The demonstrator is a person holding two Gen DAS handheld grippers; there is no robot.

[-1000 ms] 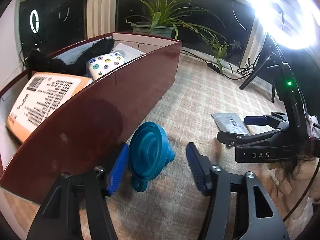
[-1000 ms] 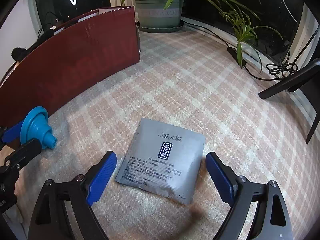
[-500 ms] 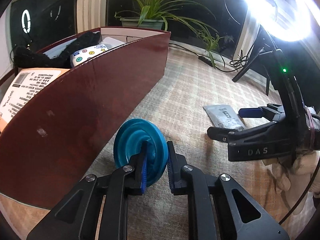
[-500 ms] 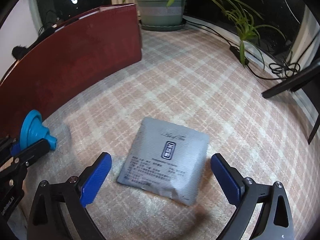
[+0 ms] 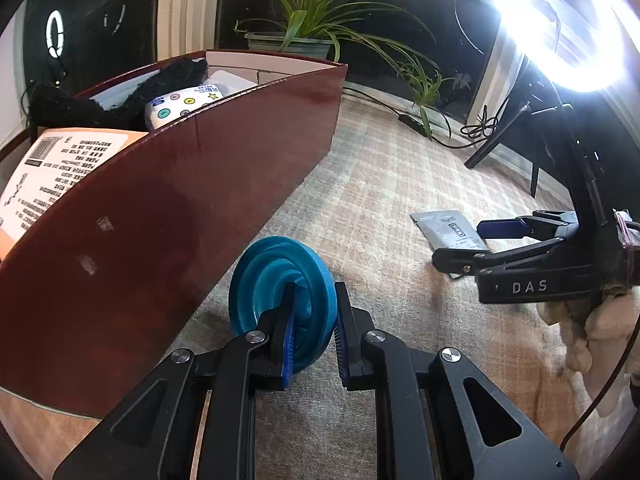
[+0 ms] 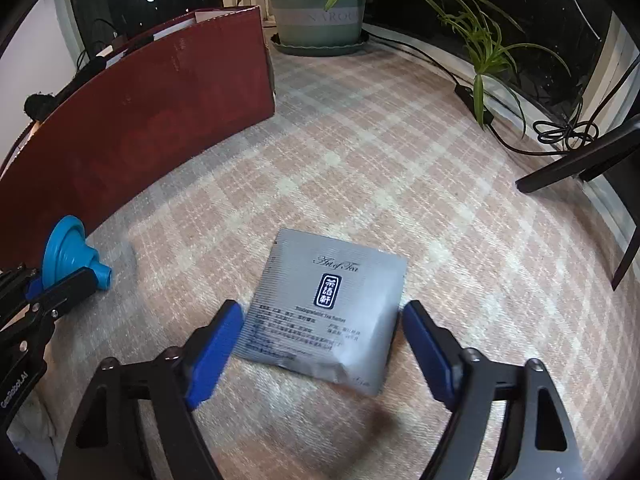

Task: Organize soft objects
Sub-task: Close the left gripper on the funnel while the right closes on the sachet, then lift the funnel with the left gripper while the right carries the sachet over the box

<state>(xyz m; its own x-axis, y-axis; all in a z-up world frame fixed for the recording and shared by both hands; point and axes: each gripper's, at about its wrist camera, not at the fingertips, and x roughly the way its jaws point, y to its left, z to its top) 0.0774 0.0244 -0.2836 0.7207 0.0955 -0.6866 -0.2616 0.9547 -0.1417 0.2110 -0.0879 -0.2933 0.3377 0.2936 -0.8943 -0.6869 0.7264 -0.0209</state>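
Blue funnel (image 5: 280,284) sits clamped in the left tongs (image 5: 314,336), while the right tongs (image 6: 320,344) straddle the silver sachet (image 6: 328,300), wide apart.

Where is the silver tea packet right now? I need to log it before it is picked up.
In the right wrist view the silver tea packet lies flat on the checked cloth, between the open fingers of the right gripper.
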